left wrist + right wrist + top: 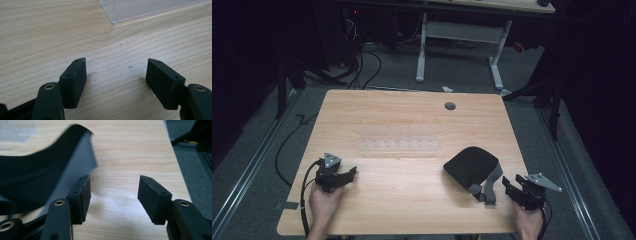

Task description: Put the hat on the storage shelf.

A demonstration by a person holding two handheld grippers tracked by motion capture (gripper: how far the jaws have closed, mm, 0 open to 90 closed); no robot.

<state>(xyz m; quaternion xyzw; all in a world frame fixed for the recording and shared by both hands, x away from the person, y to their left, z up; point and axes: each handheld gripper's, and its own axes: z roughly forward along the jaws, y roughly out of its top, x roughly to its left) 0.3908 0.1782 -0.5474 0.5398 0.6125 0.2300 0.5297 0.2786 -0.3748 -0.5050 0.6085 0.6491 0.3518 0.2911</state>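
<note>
The black sleep mask [472, 165] lies on the near right part of the wooden table [402, 115], its grey strap [488, 187] trailing toward you and ending just beside your right gripper [511, 189]. In the right gripper view the mask's dark cup [32, 177] and pale strap edge sit just left of the left pad [85, 195], but nothing is between the pads; the jaws stand apart over bare wood. So you hold nothing on that side.

Your left gripper [348, 174] rests well apart from the mask, at the near left, jaws likewise apart with only table grain between its pads [77, 80]. Farther out, at the table's middle, lies a clear plastic tray [399, 144]; its corner [117, 12] shows beyond the left jaws.

You look to be at the approach stage, before any pick-up. The next move calls for swinging the right gripper left so the strap or the mask's rim comes between the pads, then closing on it. The strap is limp and thin, so aim low and square, or the pads may pinch air.
</note>
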